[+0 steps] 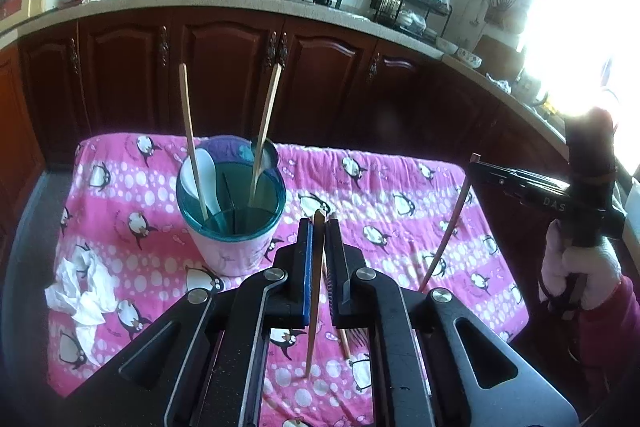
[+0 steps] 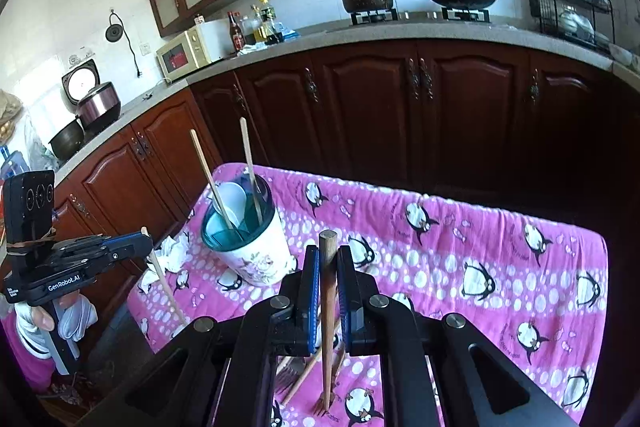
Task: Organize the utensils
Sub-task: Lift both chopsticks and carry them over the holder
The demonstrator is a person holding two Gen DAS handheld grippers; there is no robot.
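Black gripper (image 1: pixel 319 227), blue pads, pink sleeve (image 1: pixel 612 323)

- The left gripper (image 1: pixel 318 227) points forward and down, its two black jaws drawn almost together and clamped on a thin pale wooden chopstick (image 1: pixel 316 291) that stands nearly upright between the pads.
- The right gripper (image 2: pixel 328 255) is tilted downward in the same way, jaws pressed against the round handle of a wooden fork (image 2: pixel 328 307) whose tines hang below.
- A gloved right hand (image 1: pixel 576 267) wraps the right gripper's handle, with a reddish-pink sleeve (image 1: pixel 612 323) behind it, seen from the left wrist camera.
- A gloved left hand (image 2: pixel 44 323) grips the left gripper's handle, seen from the right wrist camera.
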